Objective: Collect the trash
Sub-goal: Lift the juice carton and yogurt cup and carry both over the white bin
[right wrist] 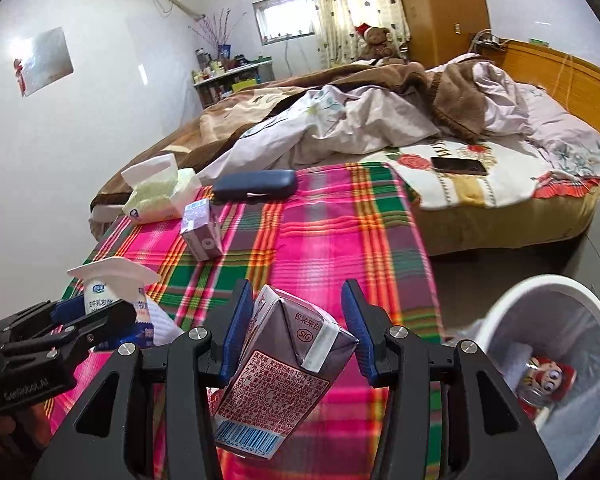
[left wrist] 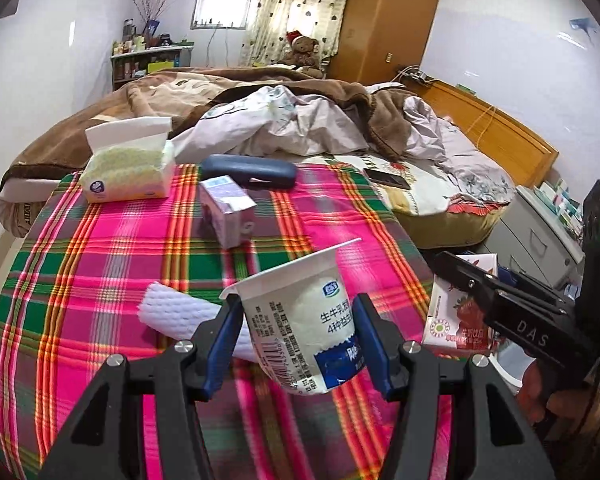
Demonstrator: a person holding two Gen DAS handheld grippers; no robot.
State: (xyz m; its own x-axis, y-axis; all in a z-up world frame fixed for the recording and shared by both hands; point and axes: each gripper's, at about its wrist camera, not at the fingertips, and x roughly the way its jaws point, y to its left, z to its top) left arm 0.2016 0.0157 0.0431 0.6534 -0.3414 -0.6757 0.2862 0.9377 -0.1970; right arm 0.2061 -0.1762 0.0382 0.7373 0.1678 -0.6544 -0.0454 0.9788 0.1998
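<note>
Bare plaid table point(right wrist: 340, 232) lies open through the middle and right. On its left side stand a purple carton point(right wrist: 202, 230), a tissue pack point(right wrist: 156, 196) and, farther back, a blue case point(right wrist: 254, 185). The bin point(right wrist: 548, 364) mouth, right of the table, is unobstructed.

Both wrist views close, angled down; share plaid cloth point(left wrist: 100, 264).

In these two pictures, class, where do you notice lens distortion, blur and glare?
Left wrist view: the fisheye bows the plaid cloth into a dome, dark corners frame the picture, and the cloth near the yogurt cup is smeared. Right wrist view: the headboard curves, the curtained window is washed out, and the white bin is stretched at the edge.
</note>
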